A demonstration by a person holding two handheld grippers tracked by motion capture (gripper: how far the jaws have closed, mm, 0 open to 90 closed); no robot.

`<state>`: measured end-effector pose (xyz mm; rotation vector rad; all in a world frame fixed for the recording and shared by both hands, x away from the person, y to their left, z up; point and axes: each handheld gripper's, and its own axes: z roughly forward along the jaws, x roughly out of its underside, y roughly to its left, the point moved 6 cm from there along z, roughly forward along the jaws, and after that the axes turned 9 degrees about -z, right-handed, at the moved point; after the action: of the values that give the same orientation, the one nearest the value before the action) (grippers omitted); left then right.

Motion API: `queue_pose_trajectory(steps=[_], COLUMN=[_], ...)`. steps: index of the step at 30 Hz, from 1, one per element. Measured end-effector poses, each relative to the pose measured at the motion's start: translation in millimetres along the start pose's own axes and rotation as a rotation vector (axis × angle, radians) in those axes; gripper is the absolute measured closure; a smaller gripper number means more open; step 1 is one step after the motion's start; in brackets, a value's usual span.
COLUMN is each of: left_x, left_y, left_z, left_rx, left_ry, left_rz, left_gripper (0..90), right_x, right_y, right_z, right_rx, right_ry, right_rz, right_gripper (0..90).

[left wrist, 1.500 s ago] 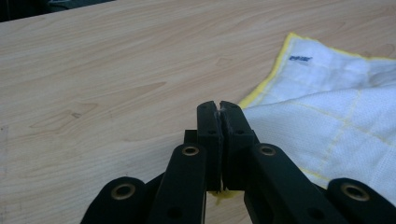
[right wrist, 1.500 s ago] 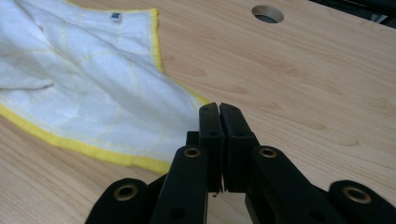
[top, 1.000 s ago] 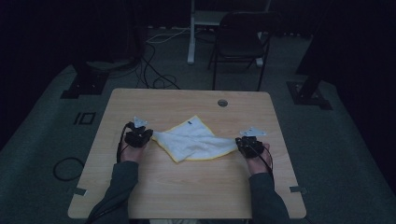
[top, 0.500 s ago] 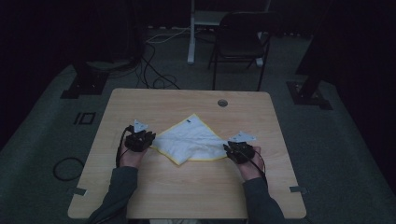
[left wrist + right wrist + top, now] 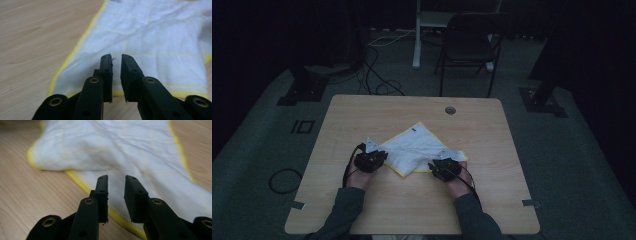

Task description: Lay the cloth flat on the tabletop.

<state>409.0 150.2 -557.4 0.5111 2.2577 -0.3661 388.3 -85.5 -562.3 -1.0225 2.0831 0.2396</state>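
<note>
**Dim room, wooden table, folded cloth between two grippers**

Dark room, chair [image 5: 469, 45] and cables on the floor behind; light wooden table [image 5: 492, 135] in the middle. The cloth [image 5: 417, 150], white with a yellow hem, lies partly folded at the table's centre, one layer doubled over another, near corner pointing at the person.

Left gripper [image 5: 379, 157] sits at the cloth's left edge, jaws a narrow gap apart, nothing between them; they have just been closing a little after opening. In the left gripper view the left gripper [image 5: 116, 60] tips hover over the hem. Right gripper [image 5: 444, 167] is at the cloth's right near edge, jaws parted a bit wider and empty; they have just been opening. In the right gripper view it [image 5: 116, 181] aims over the yellow hem [image 5: 80, 182].

Handling, as a guess: light, limp, woven, not slippery, not fragile. It will sag and drag, and layers may lift together. Best hold looks like the hemmed corners or edge, pinching a single layer.
</note>
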Motion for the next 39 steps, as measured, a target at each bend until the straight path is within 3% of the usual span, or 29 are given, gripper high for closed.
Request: queue_pose_trajectory(steps=[11, 17, 23, 39], left_x=[9.8, 13.6, 10.1, 6.6], left_y=[6.2, 13.0, 15.2, 21.1], left_z=[9.9, 15.9, 19.2, 21.8], left_rx=[-0.034, -0.059, -0.085, -0.112], left_ry=[0.029, 0.052, 0.063, 0.07], left_rz=[-0.014, -0.021, -0.002, 0.002], left_gripper=[78.7, 83.9, 89.0, 90.0], right_x=[-9.0, -8.6, -7.7, 24.5], right_y=[24.3, 30.1, 27.4, 2.0], right_z=[22.7, 31.2, 30.7, -5.9], right_rx=[-0.033, -0.039, -0.004, 0.031], right_ry=[0.006, 0.009, 0.028, 0.04], right_rz=[-0.021, -0.006, -0.048, -0.004], right_gripper=[70.3, 71.3, 85.0, 86.6])
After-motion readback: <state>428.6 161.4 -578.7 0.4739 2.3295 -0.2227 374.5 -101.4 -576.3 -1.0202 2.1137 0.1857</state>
